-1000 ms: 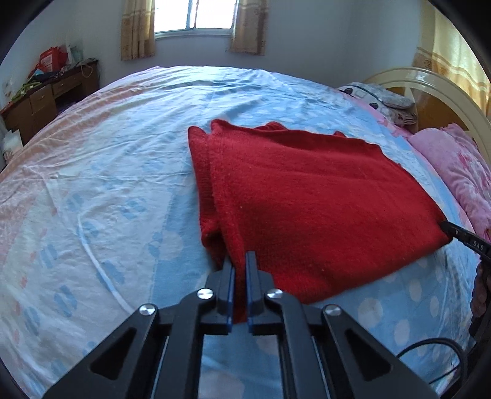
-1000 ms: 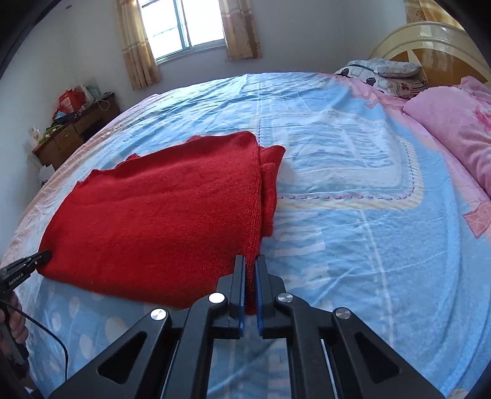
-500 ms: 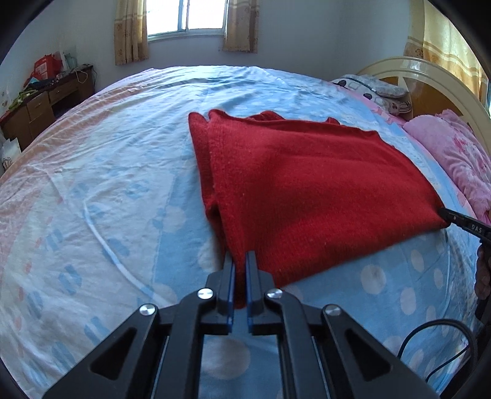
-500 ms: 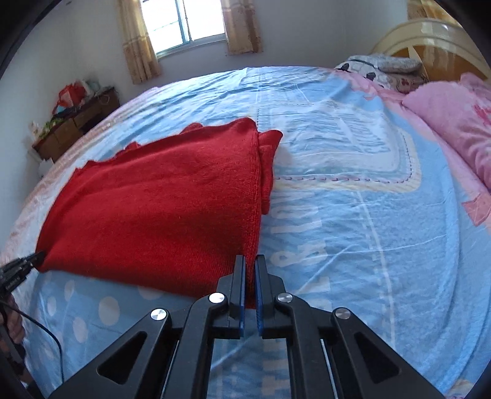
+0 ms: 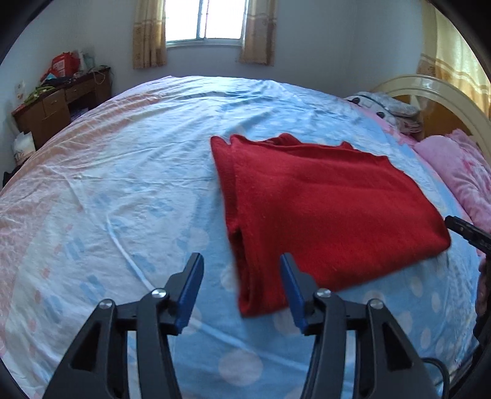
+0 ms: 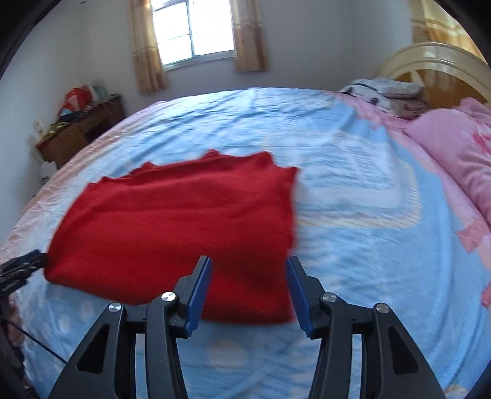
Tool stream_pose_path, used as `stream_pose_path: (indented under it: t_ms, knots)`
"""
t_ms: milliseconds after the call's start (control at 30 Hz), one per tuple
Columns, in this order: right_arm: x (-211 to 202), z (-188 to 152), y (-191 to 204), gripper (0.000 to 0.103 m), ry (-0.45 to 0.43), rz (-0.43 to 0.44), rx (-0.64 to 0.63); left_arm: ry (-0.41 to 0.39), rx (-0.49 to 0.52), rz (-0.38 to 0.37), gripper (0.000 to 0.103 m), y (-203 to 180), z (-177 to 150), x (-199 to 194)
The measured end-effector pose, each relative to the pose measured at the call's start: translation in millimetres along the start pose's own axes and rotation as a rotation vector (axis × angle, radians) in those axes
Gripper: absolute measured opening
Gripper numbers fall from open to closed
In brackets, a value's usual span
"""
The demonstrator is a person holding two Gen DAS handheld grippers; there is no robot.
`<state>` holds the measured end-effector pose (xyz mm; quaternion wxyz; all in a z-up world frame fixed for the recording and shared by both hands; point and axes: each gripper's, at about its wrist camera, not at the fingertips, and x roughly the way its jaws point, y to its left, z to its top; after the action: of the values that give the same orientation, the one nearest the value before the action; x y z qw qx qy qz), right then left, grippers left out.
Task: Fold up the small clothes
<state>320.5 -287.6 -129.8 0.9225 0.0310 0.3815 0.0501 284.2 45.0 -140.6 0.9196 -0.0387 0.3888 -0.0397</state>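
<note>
A bedroom, with a window (image 5: 204,20) in the far wall, holds a wide bed (image 5: 122,190) under a blue and pink sheet. On it lies the red knit (image 5: 322,208), folded into a flat rectangle, doubled layers showing at its near corner in the left view. Both grippers have just been opening: the left gripper (image 5: 242,288) stands with fingers apart over that corner, the right gripper (image 6: 248,291) likewise over the other near corner, and neither presses on the cloth. The step looks like a release after laying down a fold. Next seems to call for a fresh grasp at an edge for another fold, or smoothing, without dragging the loose layers askew.
</note>
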Motion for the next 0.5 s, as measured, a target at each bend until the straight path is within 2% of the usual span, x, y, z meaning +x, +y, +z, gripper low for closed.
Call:
stream_pose_path:
  t_ms: [100,133,167,233,367,500]
  knots:
    - [13.5,2.4,17.6,0.051,-0.001,0.063,-0.024,0.034,0.007,0.025,0.054,-3.2,-5.2,15.1]
    - [21.3,1.8,22.1,0.051,0.012,0.065,-0.027,0.066,0.022,0.041,0.055,-4.8,-9.6,22.2]
    - [27.4,1.7,24.9,0.051,0.027,0.062,-0.029,0.056,0.012,0.04,0.056,-3.6,-14.3,23.3]
    - [51.1,-5.5,34.5,0.051,0.124,0.06,-0.058,0.036,0.021,0.053,0.058,-4.7,-19.1,20.6]
    - [50.1,-12.9,56.3,0.052,0.095,-0.024,-0.15,0.021,0.029,0.057,0.061,-4.6,-26.0,16.4]
    - [46.2,-10.2,62.5,0.052,0.104,-0.014,-0.138,0.018,0.024,0.057,0.062,-1.7,-30.7,13.3]
